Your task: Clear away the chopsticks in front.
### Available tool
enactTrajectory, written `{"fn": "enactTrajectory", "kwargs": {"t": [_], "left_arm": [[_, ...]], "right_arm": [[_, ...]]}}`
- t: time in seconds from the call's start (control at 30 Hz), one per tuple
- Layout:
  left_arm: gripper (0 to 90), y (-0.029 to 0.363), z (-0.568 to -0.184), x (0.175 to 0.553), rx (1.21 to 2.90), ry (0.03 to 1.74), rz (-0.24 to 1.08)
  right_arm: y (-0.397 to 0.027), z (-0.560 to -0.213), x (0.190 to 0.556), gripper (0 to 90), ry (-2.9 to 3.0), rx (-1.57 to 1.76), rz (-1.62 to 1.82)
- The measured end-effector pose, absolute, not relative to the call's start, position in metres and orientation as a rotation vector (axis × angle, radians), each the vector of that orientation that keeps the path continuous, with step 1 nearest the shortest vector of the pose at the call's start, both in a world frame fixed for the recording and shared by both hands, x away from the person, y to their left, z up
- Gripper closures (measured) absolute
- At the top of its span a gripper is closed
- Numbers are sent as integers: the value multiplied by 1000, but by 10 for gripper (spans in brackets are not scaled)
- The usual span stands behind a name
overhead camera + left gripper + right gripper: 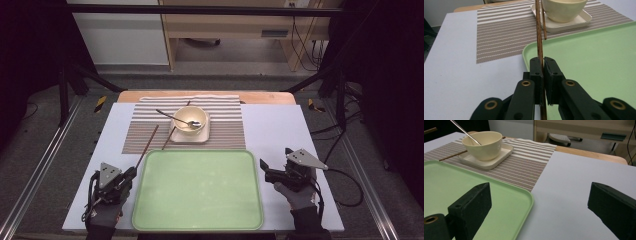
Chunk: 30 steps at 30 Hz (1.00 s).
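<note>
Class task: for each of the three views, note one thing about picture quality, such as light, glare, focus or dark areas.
High view: the lit table stands bright while the room's sides fall into near black. Left gripper view: the left gripper, shut on a chopstick, is sharp, and the bowl behind looks slightly soft. Right gripper view: the green tray carries a pale sheen, and the right gripper jaws are dark, showing little detail.
</note>
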State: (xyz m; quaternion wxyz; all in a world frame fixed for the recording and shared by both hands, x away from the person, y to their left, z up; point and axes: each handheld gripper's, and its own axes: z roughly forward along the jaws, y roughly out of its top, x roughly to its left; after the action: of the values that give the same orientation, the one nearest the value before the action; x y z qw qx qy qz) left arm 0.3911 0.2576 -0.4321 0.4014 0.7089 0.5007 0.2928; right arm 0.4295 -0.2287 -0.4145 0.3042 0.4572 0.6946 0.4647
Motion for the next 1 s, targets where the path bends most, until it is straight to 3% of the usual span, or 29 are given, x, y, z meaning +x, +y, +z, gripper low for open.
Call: {"fn": "enactTrajectory", "kwargs": {"t": [0.53, 1.0], "left_arm": [[850, 224, -449, 366, 1868, 1247, 705], [849, 211, -467, 370, 2003, 1227, 685]], "right_arm": [[-228, -415, 429, 54, 1840, 1214, 1229], [-227, -415, 429, 54, 1841, 1211, 1230]]}}
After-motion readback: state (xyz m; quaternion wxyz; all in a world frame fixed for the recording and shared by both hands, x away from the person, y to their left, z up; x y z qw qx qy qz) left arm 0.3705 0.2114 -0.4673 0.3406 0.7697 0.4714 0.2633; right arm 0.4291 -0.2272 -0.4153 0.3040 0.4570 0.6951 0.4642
